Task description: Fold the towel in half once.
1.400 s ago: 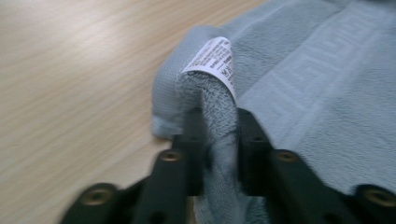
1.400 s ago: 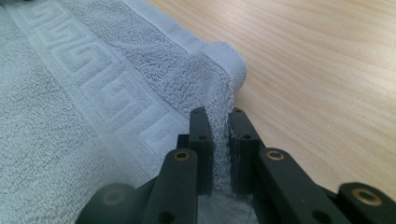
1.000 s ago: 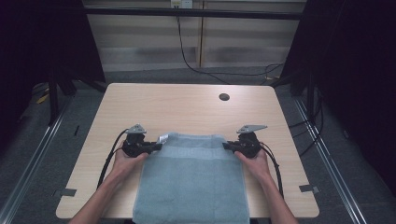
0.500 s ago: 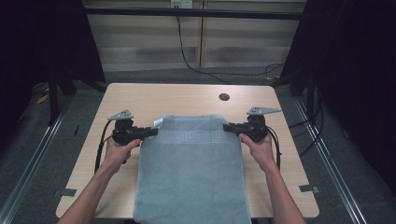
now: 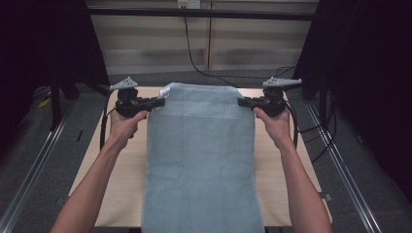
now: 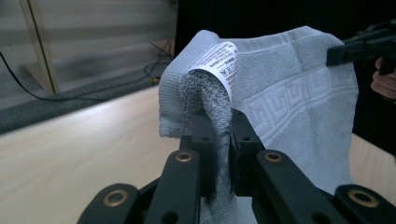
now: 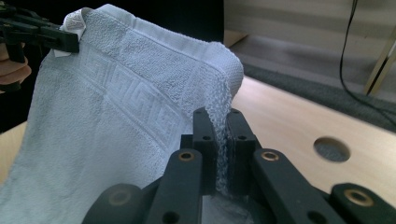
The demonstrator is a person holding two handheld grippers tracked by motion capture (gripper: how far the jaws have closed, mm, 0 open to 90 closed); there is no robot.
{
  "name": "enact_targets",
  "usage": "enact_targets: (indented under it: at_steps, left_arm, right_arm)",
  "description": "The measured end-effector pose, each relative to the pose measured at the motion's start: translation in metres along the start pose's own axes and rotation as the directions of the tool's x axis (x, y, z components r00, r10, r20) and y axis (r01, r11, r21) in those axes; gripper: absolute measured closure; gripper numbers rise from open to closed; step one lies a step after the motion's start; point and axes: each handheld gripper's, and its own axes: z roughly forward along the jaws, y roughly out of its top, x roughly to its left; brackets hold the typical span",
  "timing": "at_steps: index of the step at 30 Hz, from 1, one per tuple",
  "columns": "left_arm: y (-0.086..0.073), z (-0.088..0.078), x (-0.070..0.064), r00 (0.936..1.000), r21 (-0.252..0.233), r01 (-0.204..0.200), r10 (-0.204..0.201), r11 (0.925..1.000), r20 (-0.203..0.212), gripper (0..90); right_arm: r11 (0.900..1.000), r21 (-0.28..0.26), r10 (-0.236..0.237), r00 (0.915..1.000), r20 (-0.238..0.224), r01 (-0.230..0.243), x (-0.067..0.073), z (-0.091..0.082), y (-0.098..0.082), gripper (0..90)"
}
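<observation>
High view – towel: a pale blue-grey bath towel (image 5: 201, 160) is held up by its two far corners, stretched flat between the grippers, its lower part draping over the near edge of the worktop (image 5: 124, 170).
High view – left gripper: the left gripper (image 5: 158, 102) is clamped on the towel's far left corner, beside a white label (image 5: 165, 91).
High view – right gripper: the right gripper (image 5: 241, 102) is clamped on the towel's far right corner, level with the left one.
Left gripper view – grip: the left gripper (image 6: 218, 140) has its jaws together on a bunched fold of towel (image 6: 299, 107); the care label (image 6: 223, 65) hangs just above them, and the right gripper (image 6: 332, 55) pinches the towel's other corner.
Right gripper view – grip: the right gripper (image 7: 218, 137) is pressed together on the towel's (image 7: 116, 121) hem; a Greek-key band runs across the towel toward the left gripper (image 7: 72, 43).
Right gripper view – worktop: a round hole (image 7: 331, 149) lies in the wood beyond the towel.
</observation>
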Motion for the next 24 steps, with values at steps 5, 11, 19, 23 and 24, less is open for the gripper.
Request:
enact_targets:
  at_steps: [5,11,19,23,24]
  left_arm:
    - [0.031,-0.010,-0.008,0.9996,-0.093,-0.015,0.017,0.9956,0.023,83.4]
    - [0.018,-0.023,-0.026,0.9972,-0.091,-0.060,0.063,0.9940,0.040,83.3]
    - [-0.022,-0.047,-0.051,0.9928,-0.034,-0.085,0.088,0.9958,0.082,83.3]
    - [-0.039,-0.061,-0.065,0.9900,-0.018,-0.105,0.107,0.9943,0.093,83.3]
    - [-0.043,-0.064,-0.070,0.9904,-0.003,-0.111,0.110,0.9939,0.083,83.3]
  right_arm:
    - [0.999,-0.046,-0.023,0.9992,0.031,0.025,-0.001,-0.011,0.028,85.6]
    - [0.992,-0.107,-0.062,0.9980,-0.014,0.060,0.020,-0.029,0.028,85.6]
    - [0.992,-0.077,-0.106,0.9930,-0.052,0.101,0.049,-0.059,-0.013,85.6]
    - [0.992,-0.052,-0.116,0.9906,-0.072,0.113,0.064,-0.072,-0.034,85.6]
    - [0.993,-0.045,-0.113,0.9907,-0.075,0.110,0.067,-0.074,-0.040,85.6]
